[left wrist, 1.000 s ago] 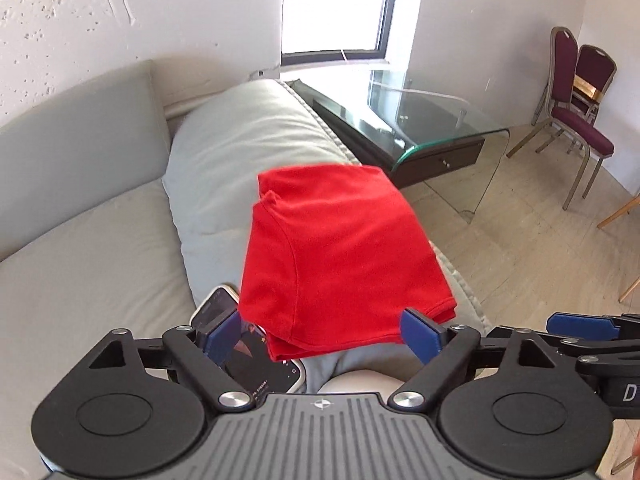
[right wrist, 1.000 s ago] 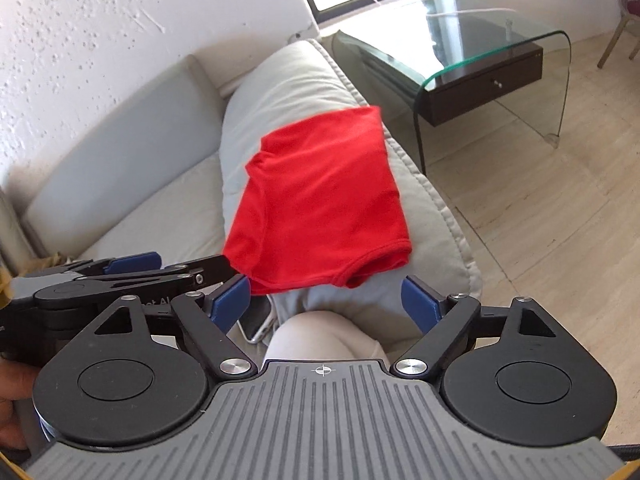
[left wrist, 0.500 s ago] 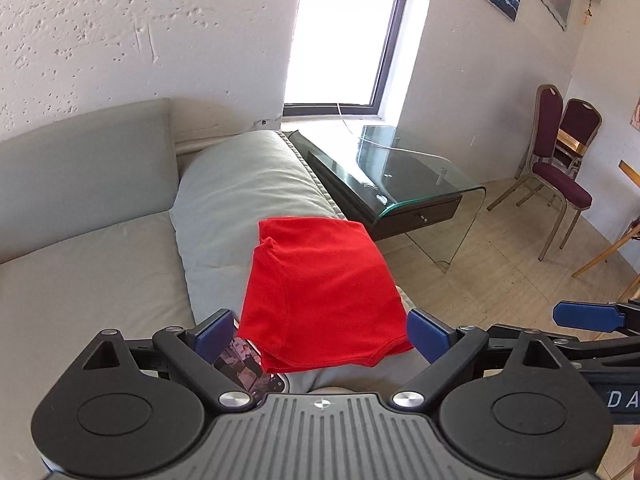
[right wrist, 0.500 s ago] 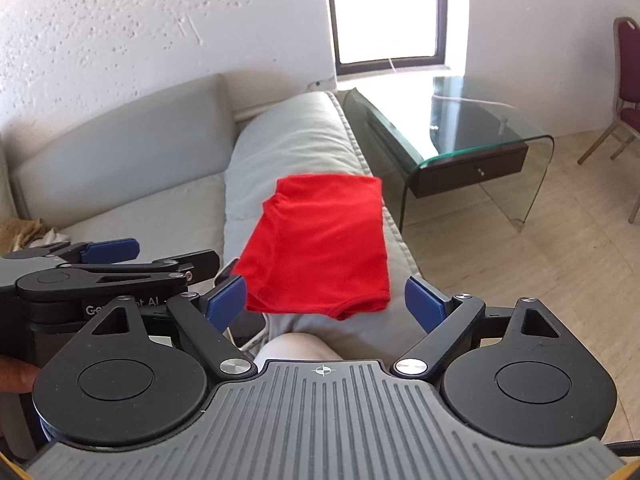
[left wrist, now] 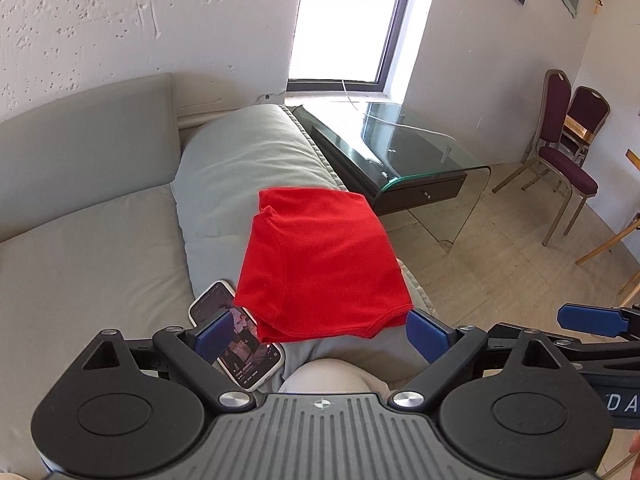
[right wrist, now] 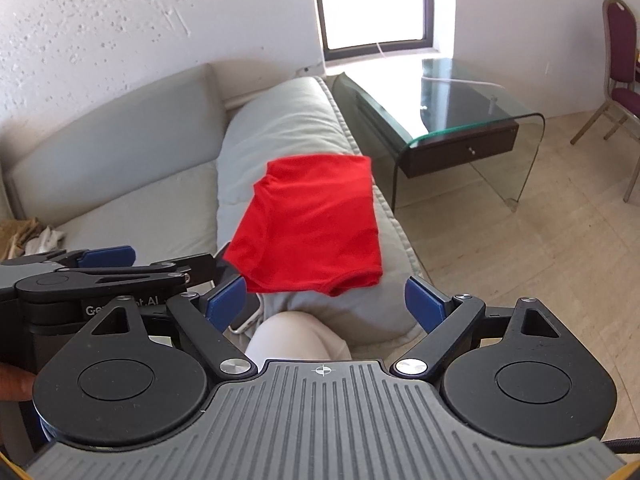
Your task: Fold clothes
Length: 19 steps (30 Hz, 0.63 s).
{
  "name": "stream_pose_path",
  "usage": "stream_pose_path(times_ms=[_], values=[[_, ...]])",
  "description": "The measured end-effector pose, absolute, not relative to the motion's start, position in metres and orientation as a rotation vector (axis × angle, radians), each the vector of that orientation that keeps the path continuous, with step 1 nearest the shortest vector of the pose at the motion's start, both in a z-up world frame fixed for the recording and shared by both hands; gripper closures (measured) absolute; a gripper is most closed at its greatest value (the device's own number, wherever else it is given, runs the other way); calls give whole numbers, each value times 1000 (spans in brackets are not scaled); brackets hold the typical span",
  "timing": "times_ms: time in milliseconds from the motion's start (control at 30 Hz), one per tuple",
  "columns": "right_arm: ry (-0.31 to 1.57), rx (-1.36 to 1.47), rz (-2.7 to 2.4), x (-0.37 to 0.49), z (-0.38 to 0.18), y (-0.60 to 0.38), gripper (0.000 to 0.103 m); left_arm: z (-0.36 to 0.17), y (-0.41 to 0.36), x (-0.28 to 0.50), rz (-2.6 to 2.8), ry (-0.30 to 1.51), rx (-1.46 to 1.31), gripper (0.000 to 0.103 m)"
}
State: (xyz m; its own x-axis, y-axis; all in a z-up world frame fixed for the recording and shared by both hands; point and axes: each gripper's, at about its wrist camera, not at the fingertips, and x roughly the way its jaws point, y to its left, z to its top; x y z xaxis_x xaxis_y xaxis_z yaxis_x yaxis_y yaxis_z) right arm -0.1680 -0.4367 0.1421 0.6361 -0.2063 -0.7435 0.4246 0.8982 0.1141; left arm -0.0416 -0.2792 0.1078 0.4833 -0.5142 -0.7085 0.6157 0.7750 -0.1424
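A red garment (left wrist: 320, 264) lies folded into a compact rectangle on the padded grey sofa arm (left wrist: 240, 160), at the centre of both wrist views. Its edges look squared, with a rounded hem poking out at the near corner, about 5 o'clock on the cloth.

The left gripper (left wrist: 320, 336) hangs just short of the garment's near edge, its blue pads spread wide, one at 8 o'clock and one at 4 o'clock of the cloth, with nothing between them. The right gripper (right wrist: 326, 302) is in the same state: jaws wide apart, empty, the garment lying beyond its tips at 12 o'clock. Neither tool touches the fabric.

A smartphone (left wrist: 236, 340) with a lit screen rests on the sofa beside the garment's near left corner, partly behind the left gripper's pad. A pale knee (left wrist: 332, 376) (the person's, it seems) shows just under the cloth's near edge. A glass side table (left wrist: 420, 152) stands at 2 o'clock, and maroon chairs (left wrist: 560, 144) stand farther off at 3 o'clock.

Judging by the tidy shape and the empty tools, this piece looks finished. A crumpled pale heap (right wrist: 40, 236) at 9 o'clock in the right view may be more laundry; it is too small to tell.
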Motion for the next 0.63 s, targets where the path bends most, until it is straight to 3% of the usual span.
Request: stream_pose_path(times_ms=[633], values=[[827, 324, -381, -169, 129, -441, 13, 100, -285, -41, -693, 826, 161, 9]])
